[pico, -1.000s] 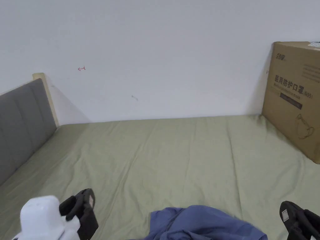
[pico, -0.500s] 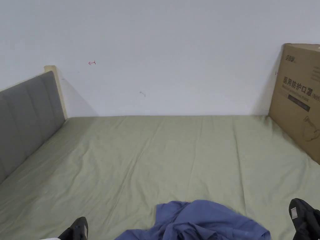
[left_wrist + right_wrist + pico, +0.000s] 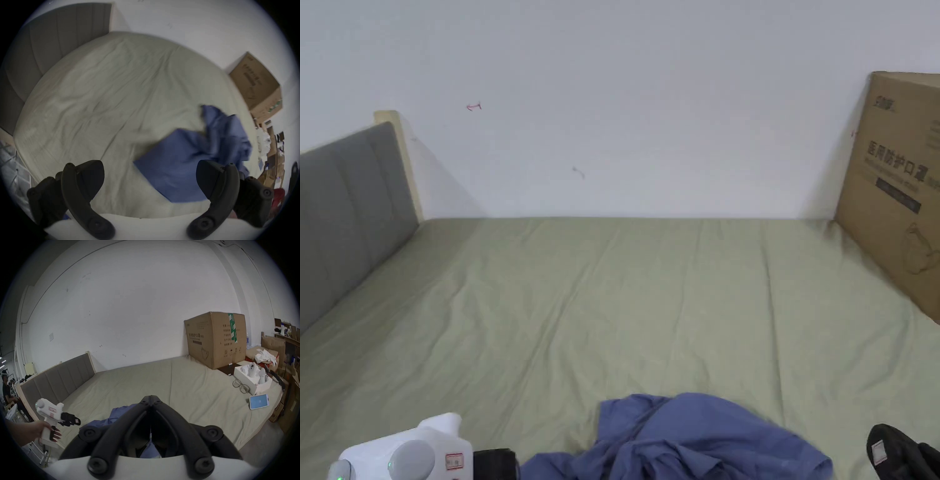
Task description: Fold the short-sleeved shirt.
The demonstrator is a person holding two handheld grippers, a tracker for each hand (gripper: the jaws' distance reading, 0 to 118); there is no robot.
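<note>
The blue short-sleeved shirt (image 3: pixel 700 437) lies crumpled on the olive bed sheet (image 3: pixel 650 294) near the front edge. My left gripper (image 3: pixel 495 464), white-bodied with black jaws, sits just left of the shirt. In the left gripper view its jaws stand wide apart, so the left gripper (image 3: pixel 150 172) is open and empty, with the shirt (image 3: pixel 186 162) ahead and to the right. My right gripper (image 3: pixel 900 453) is at the shirt's right, apart from it. In the right gripper view the right gripper (image 3: pixel 150 396) is shut, tips touching, above the shirt (image 3: pixel 120 412). A hand (image 3: pixel 32 431) holds the left gripper (image 3: pixel 71 420).
A big cardboard box (image 3: pixel 900 187) stands at the bed's back right, and a grey headboard (image 3: pixel 344 206) runs along the left. A white box (image 3: pixel 253 378), glasses (image 3: pixel 240 386) and a phone (image 3: pixel 259 401) lie on the bed's right side. Another person (image 3: pixel 5 331) is far off to the left.
The left gripper dropped to the frame's bottom edge, then came back up beside the shirt's left side. The right gripper stays at the bottom right. The shirt lies as before.
</note>
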